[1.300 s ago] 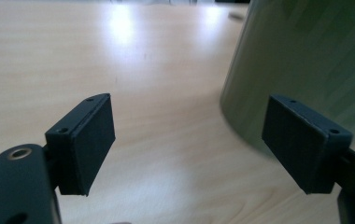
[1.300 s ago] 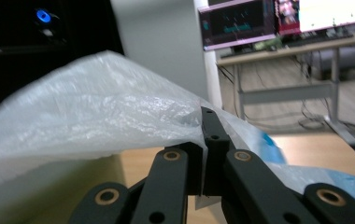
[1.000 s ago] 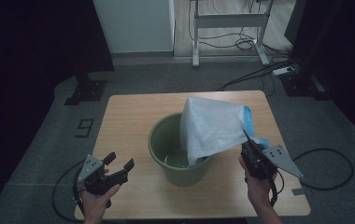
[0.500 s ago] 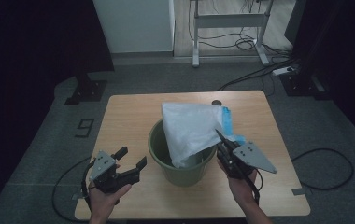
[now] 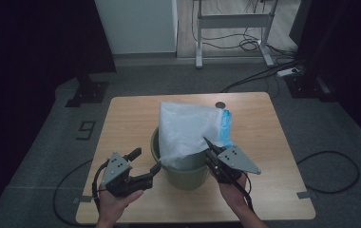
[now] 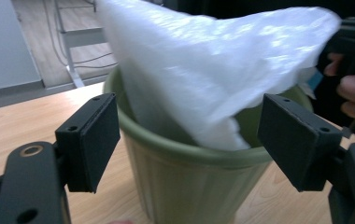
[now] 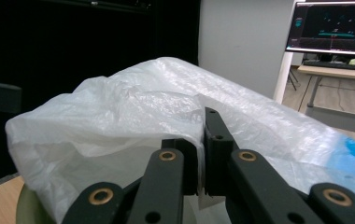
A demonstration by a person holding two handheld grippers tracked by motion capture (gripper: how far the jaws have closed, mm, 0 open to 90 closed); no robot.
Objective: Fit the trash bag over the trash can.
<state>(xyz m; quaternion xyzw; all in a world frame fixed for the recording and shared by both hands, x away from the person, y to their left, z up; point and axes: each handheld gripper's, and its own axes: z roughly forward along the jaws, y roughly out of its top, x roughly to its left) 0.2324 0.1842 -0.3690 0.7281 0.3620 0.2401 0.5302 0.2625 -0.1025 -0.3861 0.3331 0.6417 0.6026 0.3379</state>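
Observation:
A green plastic bucket (image 5: 183, 178) stands near the front middle of the wooden table (image 5: 131, 118). A white plastic bag (image 5: 185, 128) with a blue strip along one edge hangs partly inside the bucket. My right gripper (image 5: 206, 142) is shut on the bag's edge, just right of the bucket's rim. In the right gripper view the jaws (image 7: 201, 154) pinch the crinkled bag (image 7: 119, 121) above the bucket rim (image 7: 26, 207). My left gripper (image 5: 146, 160) is open at the bucket's left side. In the left gripper view its jaws (image 6: 196, 137) stand wide, framing the bucket (image 6: 189, 182) and bag (image 6: 203, 70).
A small dark round disc (image 5: 221, 105) lies on the table behind the bag. Beyond the table stand a white desk frame (image 5: 231, 21) and floor cables (image 5: 264, 73). A lit monitor (image 7: 334, 25) shows in the right gripper view.
My right gripper has carried the bag leftward over the bucket. My left gripper has moved right and a little up, closer to the bucket's side.

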